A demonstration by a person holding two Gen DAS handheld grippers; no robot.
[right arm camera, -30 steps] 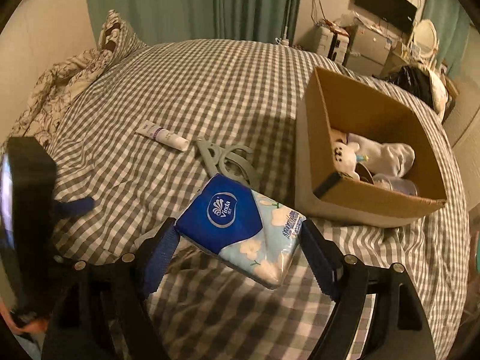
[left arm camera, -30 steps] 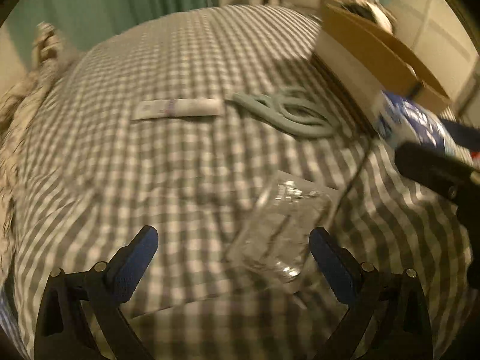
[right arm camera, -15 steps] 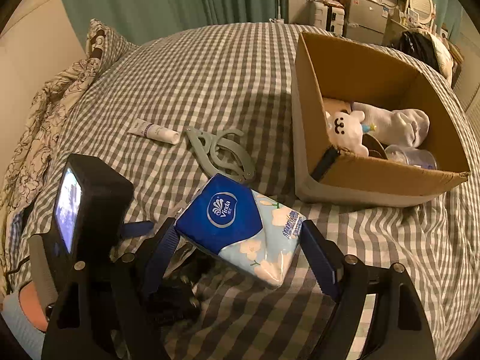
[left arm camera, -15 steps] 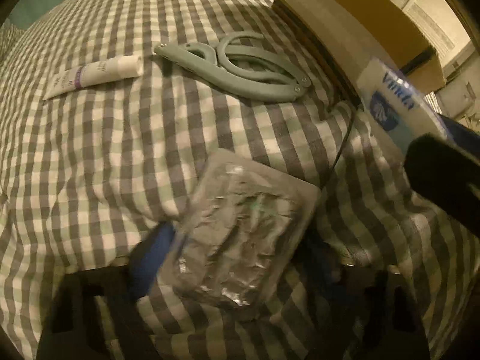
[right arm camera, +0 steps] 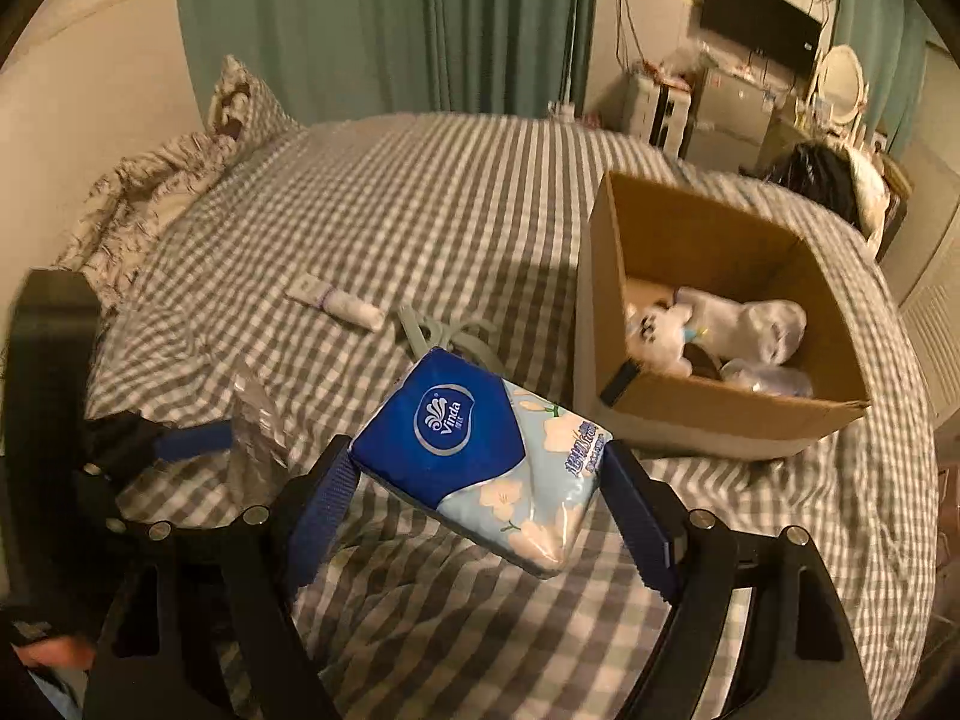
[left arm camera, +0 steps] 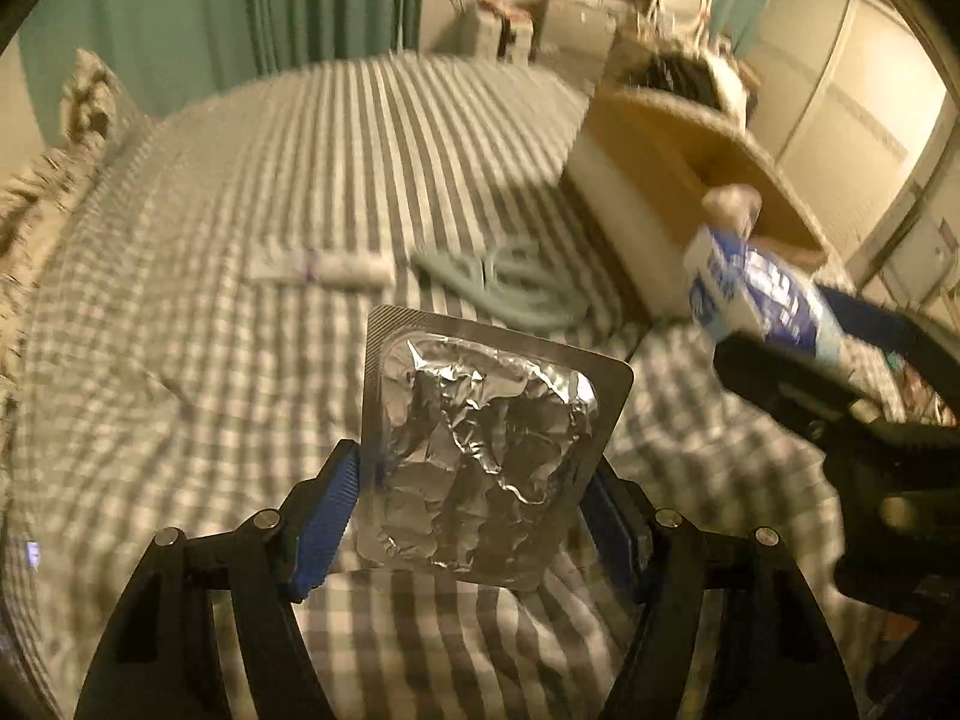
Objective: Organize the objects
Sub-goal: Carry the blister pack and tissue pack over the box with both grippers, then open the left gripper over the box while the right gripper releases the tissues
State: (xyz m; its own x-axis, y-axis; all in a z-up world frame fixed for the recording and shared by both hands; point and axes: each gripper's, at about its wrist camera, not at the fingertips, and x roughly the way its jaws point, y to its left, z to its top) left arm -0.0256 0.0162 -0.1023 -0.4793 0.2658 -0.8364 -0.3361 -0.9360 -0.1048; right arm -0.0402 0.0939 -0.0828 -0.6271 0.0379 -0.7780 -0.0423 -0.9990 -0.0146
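Above the grey-and-white checked bedspread [right arm camera: 420, 210], a crumpled silver foil blister pack [left arm camera: 480, 450] is being pinched upright between the blue-padded fingers of the left gripper [left arm camera: 474, 504], its edges pressed by both pads. Further right, a blue and floral Vinda tissue packet [right arm camera: 480, 456] is being clamped in the right gripper [right arm camera: 480, 498], lifted clear of the bed. A white tube [right arm camera: 339, 303] and a grey-green folding hanger [left arm camera: 504, 288] are being left lying near the open brown cardboard box [right arm camera: 720, 414]
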